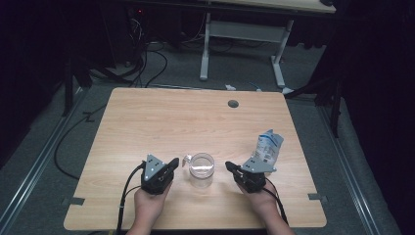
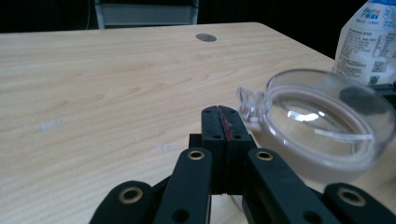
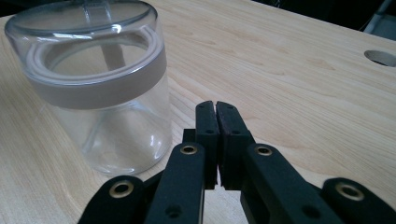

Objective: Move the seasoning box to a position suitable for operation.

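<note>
The clear jar (image 1: 201, 170) stands upright on the bench (image 1: 161, 117), near its near edge and between the two grippers, so its long axis runs straight up. The left gripper (image 1: 172, 163) sits just to the jar's left with its tips angled toward it, and the right gripper (image 1: 229, 167) sits a little further off on the jar's right, also pointing inward; I judge the left one the nearer. Both pairs of fingers are pressed together with nothing between them: in the left gripper view the fingers (image 2: 212, 128) meet along a thin seam, and in the right gripper view the fingers (image 3: 205, 123) show only a hairline gap. The jar is transparent plastic or glass, round and squat, with a pale band (image 3: 100, 88) under a clear domed lid (image 2: 327, 112) and a small clear tab (image 2: 250, 103) jutting from the lid's left side toward the left gripper (a likely place to catch the lid). A soft blue-and-white printed pouch (image 1: 266, 147) stands behind the right gripper, to the right of the jar. The bench top is smooth pale wood grain, with a round cable hole (image 1: 233, 104) at the far side.
</note>
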